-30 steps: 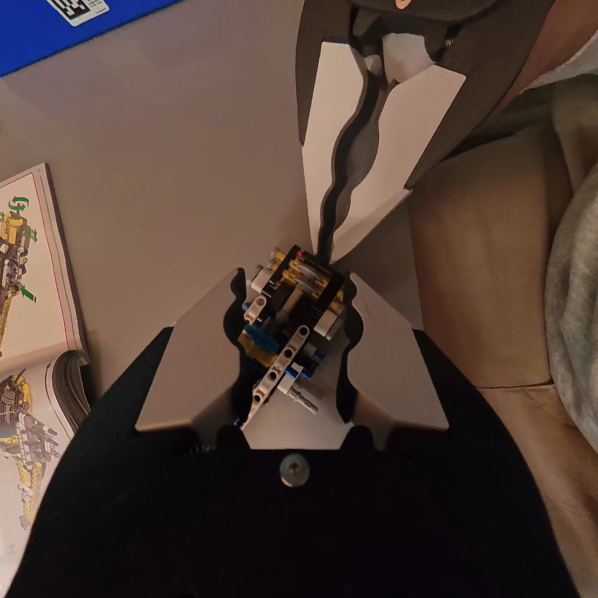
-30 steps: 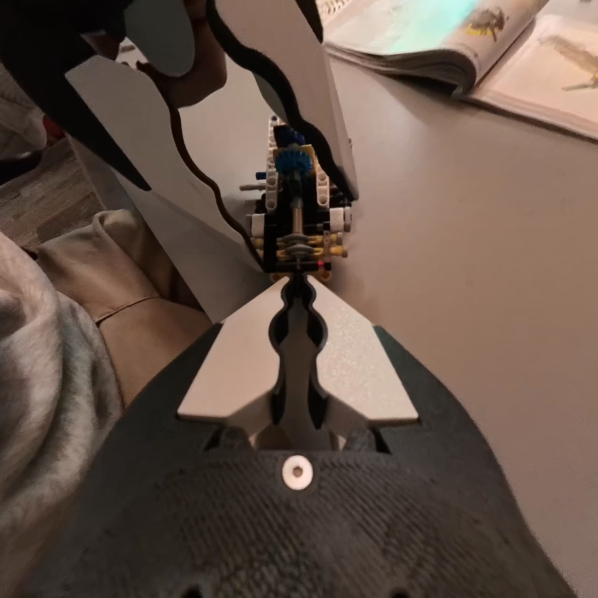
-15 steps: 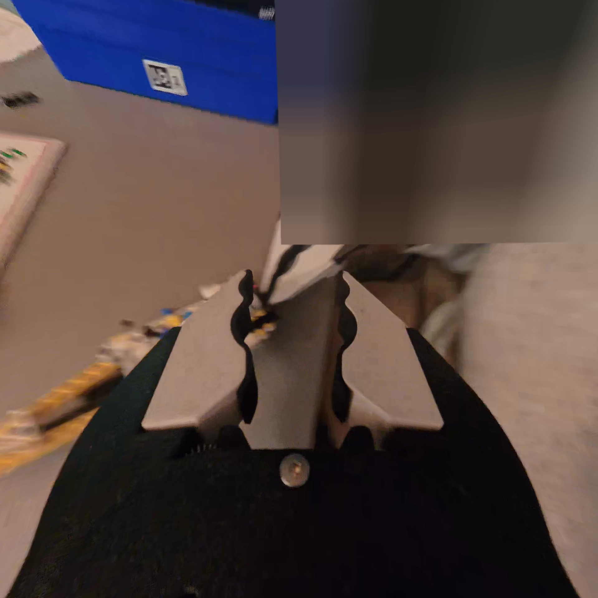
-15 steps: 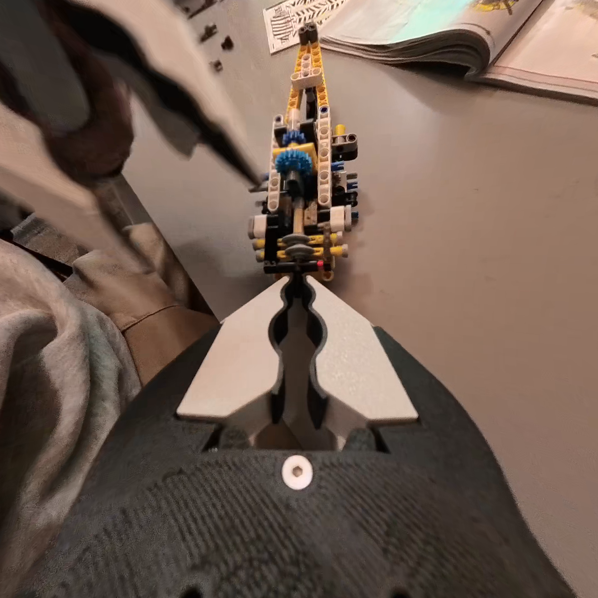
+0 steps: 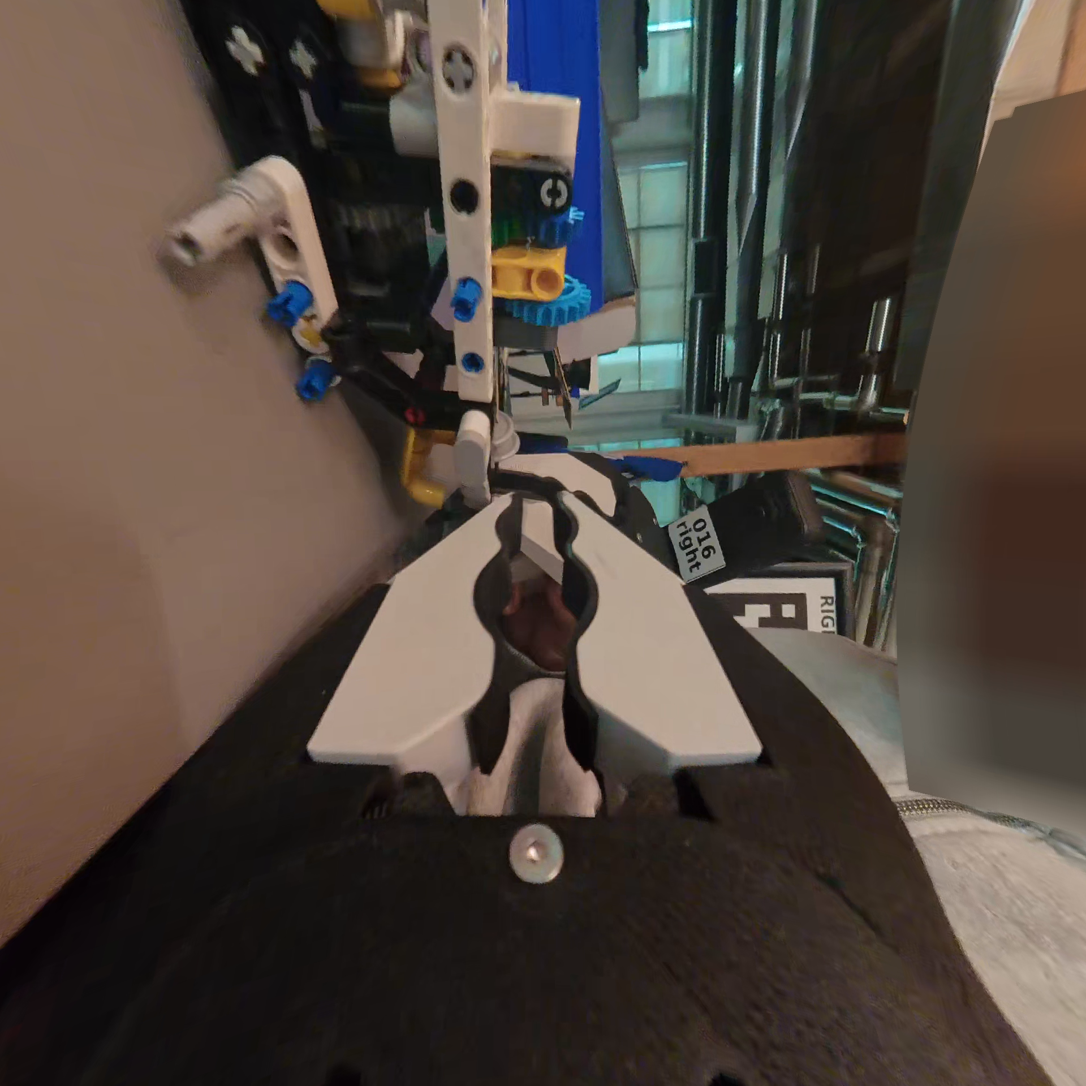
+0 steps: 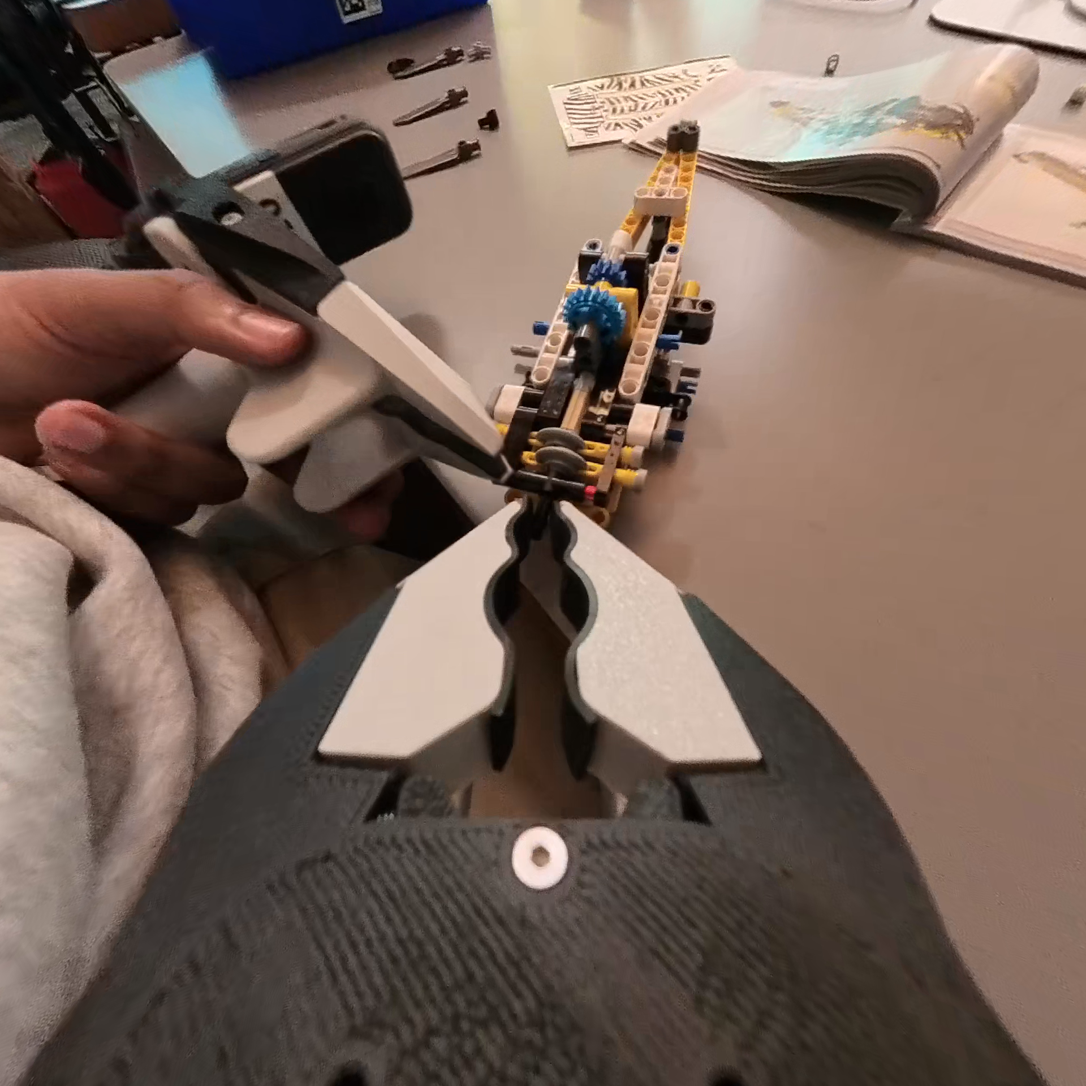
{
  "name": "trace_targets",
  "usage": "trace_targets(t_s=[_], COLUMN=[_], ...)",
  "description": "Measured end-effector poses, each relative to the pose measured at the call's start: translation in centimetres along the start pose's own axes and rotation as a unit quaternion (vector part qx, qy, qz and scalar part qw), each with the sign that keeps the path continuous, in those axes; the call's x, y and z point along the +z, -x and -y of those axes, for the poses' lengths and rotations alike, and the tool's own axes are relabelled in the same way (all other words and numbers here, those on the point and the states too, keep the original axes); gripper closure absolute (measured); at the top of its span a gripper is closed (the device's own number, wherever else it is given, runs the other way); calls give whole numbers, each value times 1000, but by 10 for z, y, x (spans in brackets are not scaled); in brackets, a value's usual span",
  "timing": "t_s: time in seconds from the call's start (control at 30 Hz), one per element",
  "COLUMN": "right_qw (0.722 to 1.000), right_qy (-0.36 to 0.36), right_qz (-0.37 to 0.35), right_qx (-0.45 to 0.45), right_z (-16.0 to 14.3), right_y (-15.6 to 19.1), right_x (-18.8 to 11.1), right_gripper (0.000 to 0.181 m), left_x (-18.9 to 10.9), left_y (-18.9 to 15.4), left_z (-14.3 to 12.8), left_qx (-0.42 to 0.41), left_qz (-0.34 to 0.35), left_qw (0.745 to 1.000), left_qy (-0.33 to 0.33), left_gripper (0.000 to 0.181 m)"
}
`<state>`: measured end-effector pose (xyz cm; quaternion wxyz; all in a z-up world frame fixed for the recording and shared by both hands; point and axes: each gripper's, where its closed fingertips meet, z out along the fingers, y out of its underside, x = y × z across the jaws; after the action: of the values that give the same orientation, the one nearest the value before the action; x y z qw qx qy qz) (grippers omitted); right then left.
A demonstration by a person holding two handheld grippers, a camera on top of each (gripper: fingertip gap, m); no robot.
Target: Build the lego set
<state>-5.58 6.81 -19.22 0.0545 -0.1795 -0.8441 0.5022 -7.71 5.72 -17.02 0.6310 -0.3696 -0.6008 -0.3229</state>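
The lego model [image 6: 599,376], a long yellow, white and black build with blue gears, lies on the grey table [image 6: 852,529] and points away from me. My right gripper [image 6: 539,510] is shut on a thin black piece at the model's near end. My left gripper [image 6: 499,470], held by a hand [image 6: 147,352], comes in from the left with its fingers closed on the near-left end of the model's black bar. In the left wrist view the model [image 5: 464,235] fills the upper left, just past my left gripper [image 5: 538,499]. One of the right gripper's fingers [image 5: 587,483] shows beyond it.
An open instruction booklet [image 6: 852,135] and a sticker sheet [image 6: 634,100] lie at the far right. Several loose black parts [image 6: 435,109] lie at the far left beside a blue bin [image 6: 329,23]. A grey sleeve [image 6: 88,646] lies at the table's near-left edge.
My left gripper left its open straddle over the model's middle, swung round to the left and closed at the near end. My right gripper stayed shut at the near end.
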Motion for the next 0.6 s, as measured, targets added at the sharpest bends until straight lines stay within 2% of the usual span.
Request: trace_targets(t_s=[0.07, 0.27, 0.37, 0.6], right_qw=[1000, 1000, 999, 998], right_qy=[1, 8, 24, 25], right_qz=[-1, 10, -16, -51], right_qx=[-3, 19, 23, 13], right_z=[0, -1, -3, -2], right_y=[2, 0, -8, -17], right_x=[0, -1, -3, -6], right_gripper=[177, 176, 177, 175], left_x=[4, 7, 2, 1], left_y=[2, 0, 4, 5], left_z=[2, 11, 21, 22], left_qx=[-9, -10, 3, 13], left_qz=[-4, -20, 0, 5], left_qw=[1000, 1000, 999, 999], left_qy=[3, -17, -43, -37], left_gripper=[181, 181, 181, 181])
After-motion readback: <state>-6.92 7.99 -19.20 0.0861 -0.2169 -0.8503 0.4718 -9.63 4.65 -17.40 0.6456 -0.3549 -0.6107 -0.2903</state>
